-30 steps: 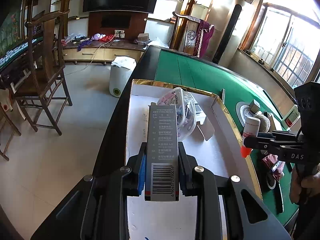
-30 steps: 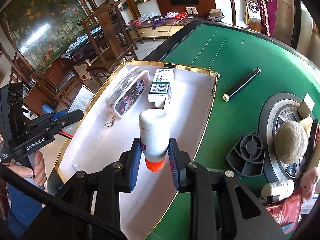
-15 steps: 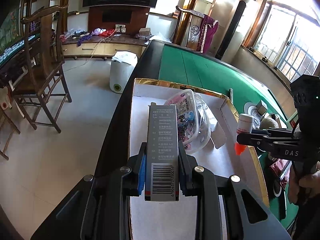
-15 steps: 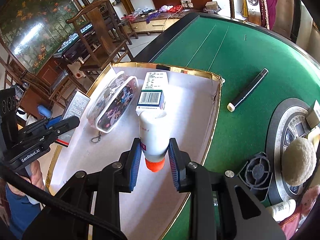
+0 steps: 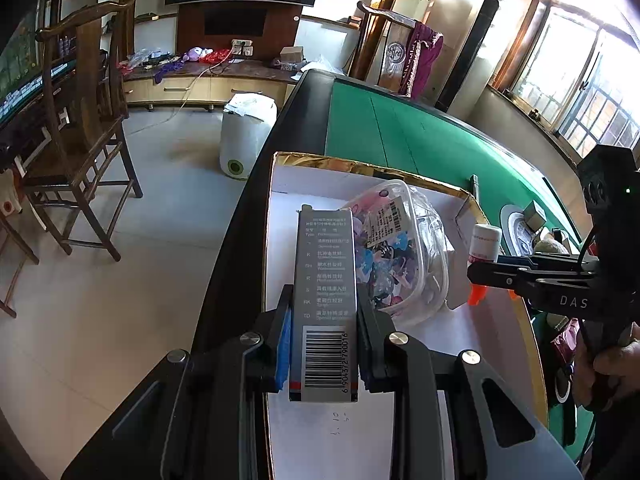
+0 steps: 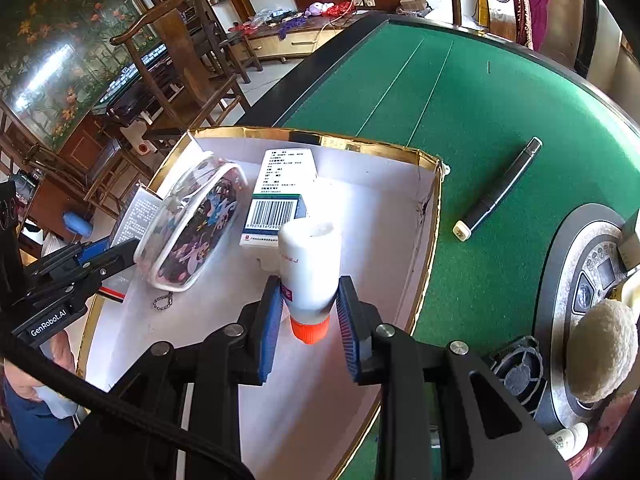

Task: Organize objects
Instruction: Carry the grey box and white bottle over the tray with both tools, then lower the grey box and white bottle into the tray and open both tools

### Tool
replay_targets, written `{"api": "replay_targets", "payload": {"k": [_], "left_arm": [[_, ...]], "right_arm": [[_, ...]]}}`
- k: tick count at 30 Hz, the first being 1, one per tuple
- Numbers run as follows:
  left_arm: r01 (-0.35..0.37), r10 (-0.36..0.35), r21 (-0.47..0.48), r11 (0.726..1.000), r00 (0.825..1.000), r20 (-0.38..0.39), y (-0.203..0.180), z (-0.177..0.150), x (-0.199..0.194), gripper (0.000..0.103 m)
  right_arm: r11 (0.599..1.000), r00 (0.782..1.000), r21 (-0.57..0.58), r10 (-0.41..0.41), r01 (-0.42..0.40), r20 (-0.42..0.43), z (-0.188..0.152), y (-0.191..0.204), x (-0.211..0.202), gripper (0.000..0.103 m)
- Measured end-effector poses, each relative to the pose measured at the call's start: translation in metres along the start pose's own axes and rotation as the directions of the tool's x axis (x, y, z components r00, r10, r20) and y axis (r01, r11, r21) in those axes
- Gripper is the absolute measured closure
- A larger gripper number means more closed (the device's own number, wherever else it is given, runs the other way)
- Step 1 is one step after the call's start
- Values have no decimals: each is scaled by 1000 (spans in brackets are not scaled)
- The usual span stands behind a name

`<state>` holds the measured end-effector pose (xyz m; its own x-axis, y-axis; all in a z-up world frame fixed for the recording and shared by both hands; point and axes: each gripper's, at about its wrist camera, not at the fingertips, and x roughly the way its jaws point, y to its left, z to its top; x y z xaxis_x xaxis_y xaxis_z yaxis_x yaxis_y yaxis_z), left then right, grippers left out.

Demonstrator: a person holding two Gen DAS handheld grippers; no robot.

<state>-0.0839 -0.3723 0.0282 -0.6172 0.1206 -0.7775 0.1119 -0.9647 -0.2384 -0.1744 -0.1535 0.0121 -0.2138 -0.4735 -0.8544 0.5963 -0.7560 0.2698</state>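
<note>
Gold-rimmed white box (image 6: 430, 216) on green table (image 6: 460, 92), left hand-held gripper (image 5: 323, 344) clamped on grey carton (image 5: 325, 280), right hand-held gripper (image 6: 310, 312) clamped on white bottle (image 6: 310, 264), clear pouch (image 6: 192, 232) inside box.

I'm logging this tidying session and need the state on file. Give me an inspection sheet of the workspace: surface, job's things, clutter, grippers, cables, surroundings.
Surface: green felt table with a dark rim.
Job's things: white gold-edged cardboard tray holds a clear patterned zip pouch and a white barcoded carton; grey barcoded box and white bottle with orange cap are held above it.
Clutter: black marker pen, beige fluffy ball, small black fan on the felt.
Grippers: left gripper shut on the grey box; right gripper shut on the bottle, cap toward the camera.
Cables: black cable across the right wrist view.
Surroundings: wooden chair, white bin, tiled floor.
</note>
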Motion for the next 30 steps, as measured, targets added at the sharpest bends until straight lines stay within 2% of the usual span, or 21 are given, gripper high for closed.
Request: {"api": "replay_targets", "payload": {"k": [5,14,21,30], "left_arm": [[9,-9,-1,1000,1000,-24,-1,5,5,80],[7,-7,-5,1000,1000,-16,1,18,0,80],[12,-14,-17,1000,996,-84,-7,30,25,80],[0,-3,-26,1000,993,-116,-6,33,42,80]], "right_arm": [[1000,1000,5,-5,5,-1,5,-2,3,78],[1000,1000,17,-23,23,21,12,-5,-3,78],[998,999,35,-47,48,-7,20,-5,9,78],[996,997,52,-74,76,-33,29,-13,24,78]]}}
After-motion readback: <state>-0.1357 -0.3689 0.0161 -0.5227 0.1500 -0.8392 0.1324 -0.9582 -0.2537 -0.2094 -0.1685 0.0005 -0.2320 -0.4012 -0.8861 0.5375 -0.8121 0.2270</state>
